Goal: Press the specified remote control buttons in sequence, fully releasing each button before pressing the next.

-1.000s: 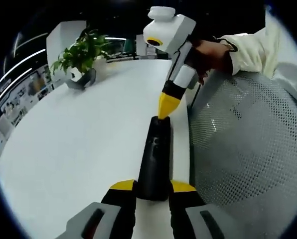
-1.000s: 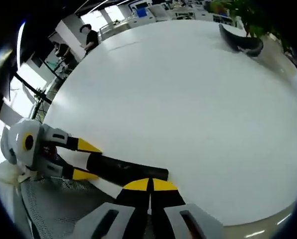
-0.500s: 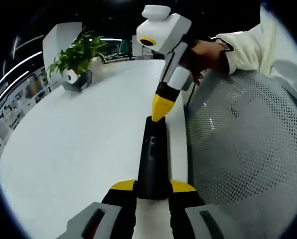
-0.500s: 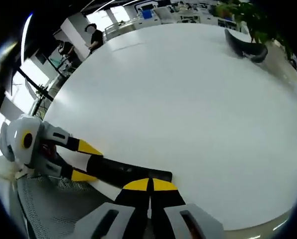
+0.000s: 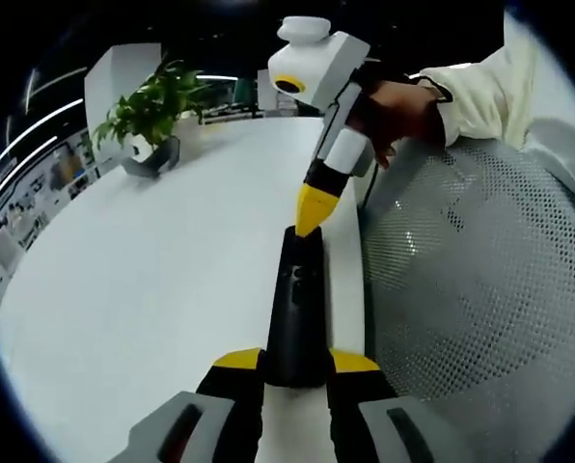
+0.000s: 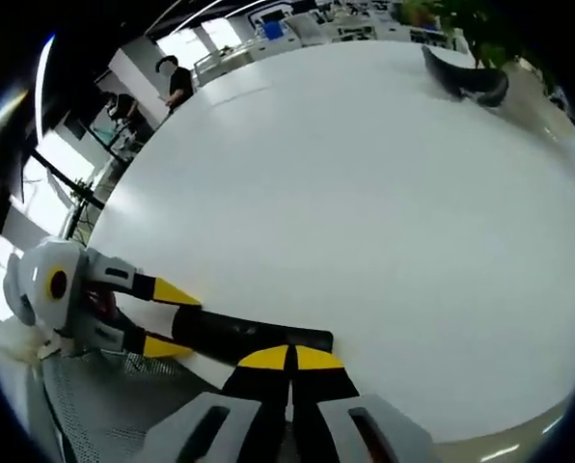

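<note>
A broad white smooth-topped table [image 5: 143,280] is carrying a slim black remote control [image 5: 299,309] lying near its edge. A green leafy plant in a dark, apparently curved pot [image 5: 152,121] is standing at the far side, well apart from the remote.
</note>
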Action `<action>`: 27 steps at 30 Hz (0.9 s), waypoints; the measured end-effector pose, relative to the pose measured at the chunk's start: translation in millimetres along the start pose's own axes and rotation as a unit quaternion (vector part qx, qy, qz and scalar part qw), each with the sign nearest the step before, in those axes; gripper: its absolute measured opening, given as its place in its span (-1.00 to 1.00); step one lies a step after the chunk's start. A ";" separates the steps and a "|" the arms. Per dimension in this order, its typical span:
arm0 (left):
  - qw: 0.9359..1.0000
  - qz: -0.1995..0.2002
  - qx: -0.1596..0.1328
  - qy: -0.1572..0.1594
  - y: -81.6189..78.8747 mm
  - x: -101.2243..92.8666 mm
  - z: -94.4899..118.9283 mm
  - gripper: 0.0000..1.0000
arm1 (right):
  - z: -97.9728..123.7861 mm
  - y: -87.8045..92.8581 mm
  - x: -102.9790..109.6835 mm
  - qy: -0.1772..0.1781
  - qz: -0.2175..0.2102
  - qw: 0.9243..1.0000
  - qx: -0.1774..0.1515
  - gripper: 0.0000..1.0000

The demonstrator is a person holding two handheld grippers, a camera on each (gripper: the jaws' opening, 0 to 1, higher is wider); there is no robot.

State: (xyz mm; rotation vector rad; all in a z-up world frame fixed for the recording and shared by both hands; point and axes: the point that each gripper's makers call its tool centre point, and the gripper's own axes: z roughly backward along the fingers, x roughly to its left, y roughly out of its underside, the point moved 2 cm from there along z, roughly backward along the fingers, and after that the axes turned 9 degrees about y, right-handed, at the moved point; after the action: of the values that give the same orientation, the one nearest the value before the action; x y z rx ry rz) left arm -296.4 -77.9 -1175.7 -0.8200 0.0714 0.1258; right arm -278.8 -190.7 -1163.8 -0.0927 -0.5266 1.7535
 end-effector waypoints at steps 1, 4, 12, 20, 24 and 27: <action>1.000 0.000 0.000 0.000 0.0 0.0 0.0 -0.52 | -0.1 -0.1 -0.4 0.001 0.002 1.000 0.001 -1.00; 1.000 -0.002 -0.001 0.001 0.0 -0.2 -0.2 -0.53 | 0.0 0.1 0.9 0.007 0.017 1.000 0.001 -1.00; 1.000 -0.007 -0.001 0.008 -0.5 -2.8 -1.7 -0.53 | 5.3 -5.4 3.0 -0.004 0.014 1.000 -0.016 -1.00; 1.000 -0.009 0.000 0.013 -0.5 -3.8 -2.5 -0.53 | 0.0 3.9 13.3 -0.022 0.021 0.999 0.015 -1.00; 1.000 -0.008 -0.001 0.012 -1.0 -3.5 -2.8 -0.52 | 0.0 6.9 13.9 -0.018 0.034 0.999 0.025 -1.00; 1.000 -0.008 -0.002 0.012 -1.2 -3.0 -2.8 -0.52 | -1.4 6.4 14.1 -0.014 0.044 0.999 0.022 -1.00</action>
State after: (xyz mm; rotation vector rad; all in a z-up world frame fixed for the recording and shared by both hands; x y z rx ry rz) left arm -299.3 -81.0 -1176.5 -0.8262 0.0878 0.1015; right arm -287.7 -177.9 -1164.5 -0.0608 -0.5117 1.8536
